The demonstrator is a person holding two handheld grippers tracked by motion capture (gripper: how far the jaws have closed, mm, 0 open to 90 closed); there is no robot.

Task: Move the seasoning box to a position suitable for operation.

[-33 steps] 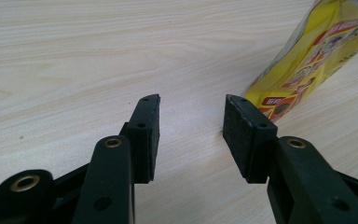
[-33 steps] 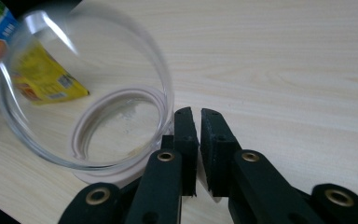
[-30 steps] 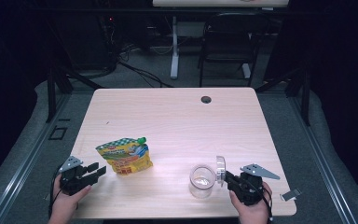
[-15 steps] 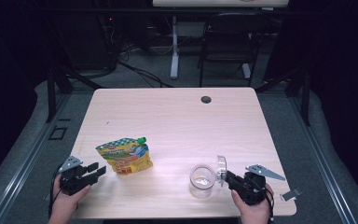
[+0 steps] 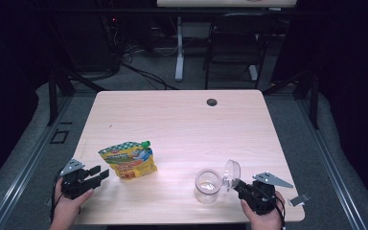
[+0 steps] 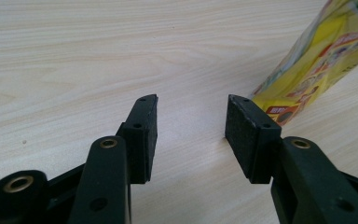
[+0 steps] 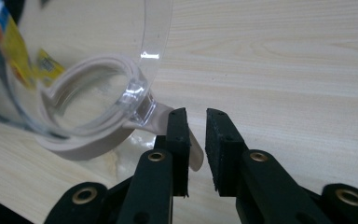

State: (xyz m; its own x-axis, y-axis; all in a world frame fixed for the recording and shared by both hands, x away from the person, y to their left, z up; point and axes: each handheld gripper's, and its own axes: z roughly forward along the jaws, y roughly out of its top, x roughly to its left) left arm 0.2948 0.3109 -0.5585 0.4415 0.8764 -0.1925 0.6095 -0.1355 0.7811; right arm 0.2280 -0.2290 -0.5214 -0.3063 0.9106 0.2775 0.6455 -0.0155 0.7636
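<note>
The pale wooden table [image 5: 182, 124] carries the work near its front edge, within easy reach of both hands. At the left front lies a yellow printed foil pouch with a green cap [image 5: 128, 160], flat on the wood. The left gripper [image 5: 93, 174] waits just beside it, jaws apart and empty, probably ready to take it. Right of centre stands a small clear glass jar [image 5: 207, 185], its hinged clear lid with a beige seal ring [image 7: 91, 107] swung upright so the mouth is free. The right gripper [image 7: 196, 140] sits beside the lid's tab; its jaws have just been opening, a narrow gap with nothing between them.
</note>
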